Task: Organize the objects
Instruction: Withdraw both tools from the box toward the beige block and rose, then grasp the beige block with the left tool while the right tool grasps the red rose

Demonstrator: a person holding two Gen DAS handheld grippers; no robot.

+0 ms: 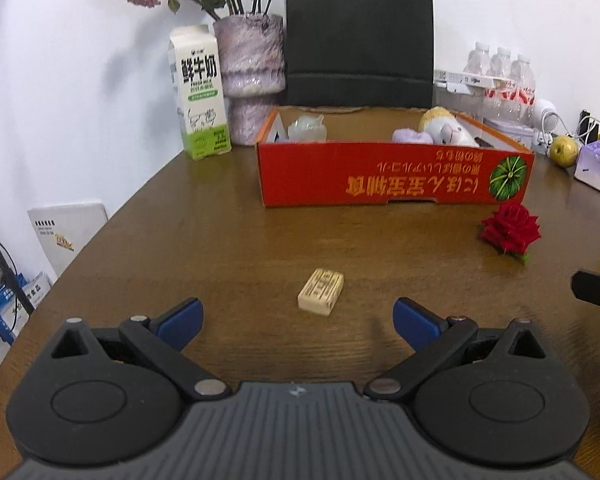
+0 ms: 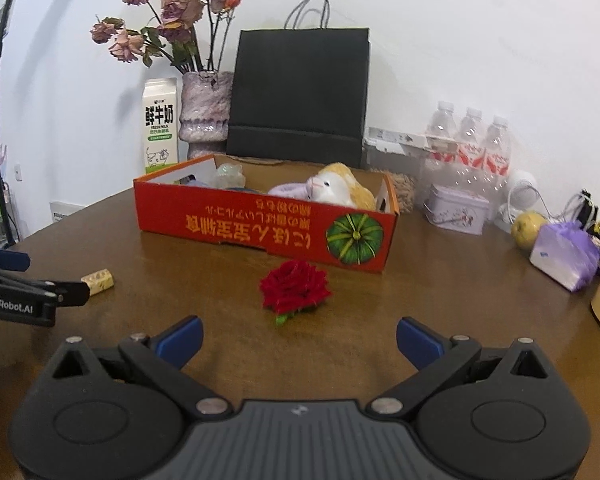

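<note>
The left gripper point(image 1: 298, 322) stood released, its blue pads spread wide, with a small beige carved block point(image 1: 321, 291) on the brown wooden table point(image 1: 220, 232) just ahead. The right gripper point(image 2: 299, 340) gaped likewise; a red rose bloom point(image 2: 294, 287) lay just ahead, the red cardboard box point(image 2: 260, 228) beyond it.

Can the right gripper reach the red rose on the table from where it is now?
Probably yes. The right gripper is open, and the red rose lies straight ahead of its fingers on bare table, short of the red box. Nothing stands between.
</note>
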